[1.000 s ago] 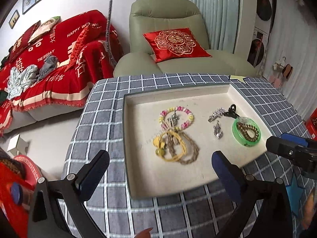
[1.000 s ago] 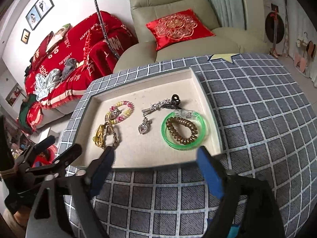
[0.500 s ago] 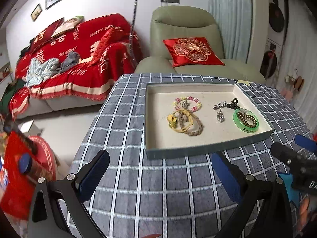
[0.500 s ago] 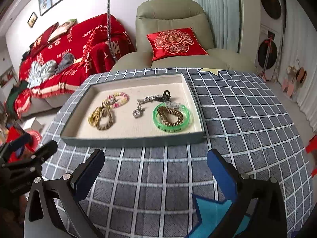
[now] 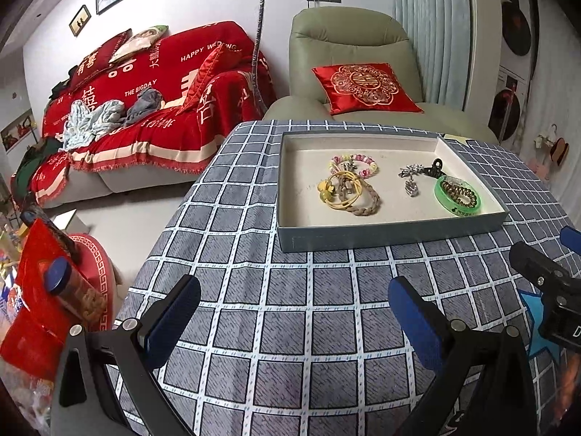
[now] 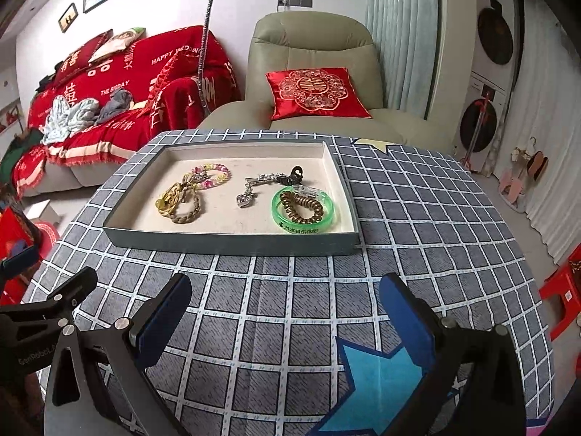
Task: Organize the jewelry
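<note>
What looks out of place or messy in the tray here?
On the tray's left, the yellow ring, braided cord and bead bracelet lie overlapped in a heap. A coil tie sits inside the green bangle. Nothing spilled.

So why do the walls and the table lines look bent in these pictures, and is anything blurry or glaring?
Left wrist view: fisheye lens, so the checked tablecloth bows outward and the corners go black; the tray is sharp. Right wrist view: same bending, curtains lean; light is soft and even, with only a faint sheen on the green bangle, no harsh glare, and the tray's jewelry stays in focus.
</note>
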### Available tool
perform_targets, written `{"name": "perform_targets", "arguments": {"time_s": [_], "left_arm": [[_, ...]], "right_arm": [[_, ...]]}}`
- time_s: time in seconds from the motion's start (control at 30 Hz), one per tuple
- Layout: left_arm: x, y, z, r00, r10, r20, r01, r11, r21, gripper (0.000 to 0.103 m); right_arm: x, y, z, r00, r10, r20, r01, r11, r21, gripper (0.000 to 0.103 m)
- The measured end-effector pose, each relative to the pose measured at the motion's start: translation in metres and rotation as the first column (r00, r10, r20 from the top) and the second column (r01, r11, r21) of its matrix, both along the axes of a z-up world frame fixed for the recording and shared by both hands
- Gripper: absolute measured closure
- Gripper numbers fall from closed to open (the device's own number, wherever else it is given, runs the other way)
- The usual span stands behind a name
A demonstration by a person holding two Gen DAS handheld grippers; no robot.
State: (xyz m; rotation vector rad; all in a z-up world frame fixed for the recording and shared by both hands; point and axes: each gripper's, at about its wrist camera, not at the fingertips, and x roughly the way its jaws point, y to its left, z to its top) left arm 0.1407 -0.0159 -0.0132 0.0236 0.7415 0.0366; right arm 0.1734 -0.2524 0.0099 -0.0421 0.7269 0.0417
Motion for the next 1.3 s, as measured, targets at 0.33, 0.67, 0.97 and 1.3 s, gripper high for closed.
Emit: {"name": "perform_targets", "arguments": {"time_s": [0.33, 0.67, 0.97, 1.3], "left_arm": [[-0.0034, -0.0052, 0.0055, 1.0, -0.013, 0.014, 0.013, 1.0, 0.006, 0.0], [-0.0041, -0.0044, 0.007, 1.0, -0.014, 0.015, 0.014, 1.0, 0.005, 0.0], [-0.0052, -0.0055, 0.0083, 1.0, -0.017, 0.014, 0.017, 1.0, 0.001, 0.0], [-0.0055, -0.0068, 0.0089, 1.0, -0.019, 0.013, 0.019, 1.0, 0.0, 0.0]], "right_arm": [[-0.0039, -0.0047, 0.0006, 1.0, -0.011, 0.002, 0.011, 1.0, 0.014, 0.0], [-0.0048, -0.0025, 0.004, 1.0, -0.009, 0.011, 0.008, 1.0, 0.017, 0.0], [-0.0061, -0.0013, 0.0062, 1.0, -0.005, 0.014, 0.005, 1.0, 0.018, 0.0], [-0.0069, -0.0004, 0.0071, 1.0, -0.004, 0.015, 0.004, 1.0, 0.019, 0.0]]}}
